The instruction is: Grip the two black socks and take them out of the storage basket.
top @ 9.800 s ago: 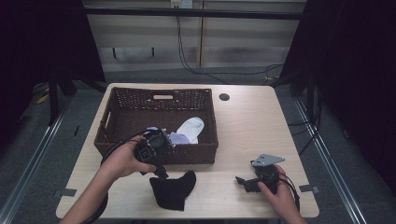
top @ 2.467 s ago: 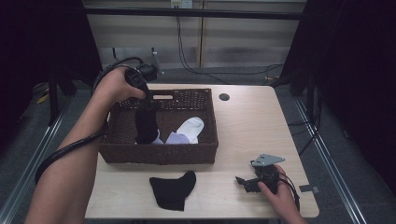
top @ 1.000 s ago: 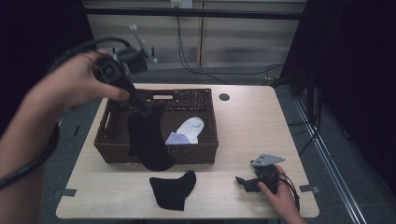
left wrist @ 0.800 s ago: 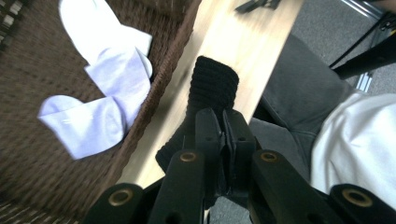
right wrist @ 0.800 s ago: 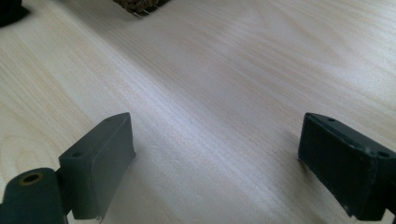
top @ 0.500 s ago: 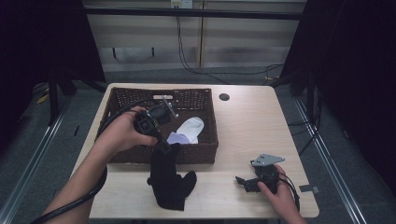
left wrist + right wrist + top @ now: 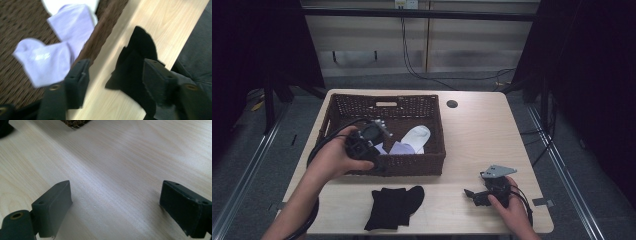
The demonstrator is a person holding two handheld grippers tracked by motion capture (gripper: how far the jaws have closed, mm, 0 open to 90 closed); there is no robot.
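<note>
High view: light wood table [image 7: 492, 135] with a dark wicker basket [image 7: 412, 162] on its left half, white sock [image 7: 416, 137] and lavender sock [image 7: 401, 148] lying inside toward the front right. Left hand [image 7: 334, 157] holds the left gripper [image 7: 379, 162] over the basket's front rim, cable looping off to the left; jaw gap can't be read from here. Two black socks [image 7: 393, 206] lie flat on the table just in front of the basket, side by side and touching, free of either gripper. Right hand [image 7: 507, 205] rests the right gripper [image 7: 469, 194] on the table near the front right, well apart from the socks, grey three-cornered plate on top. Left gripper view: blurry; left gripper [image 7: 113, 77] jaws spread wide with nothing between them, one jaw over the basket rim [image 7: 100, 37], the other over the black socks [image 7: 132, 65] on the table [image 7: 160, 27]. Lavender sock [image 7: 55, 52] lies on the basket floor, white sock [image 7: 72, 5] just past it at the top edge. Right gripper view: right gripper [image 7: 115, 202] jaws wide apart, empty, low over bare table [image 7: 120, 157]; a corner of the basket [image 7: 75, 123] shows at top, a dark bit at top left too small to tell.
</note>
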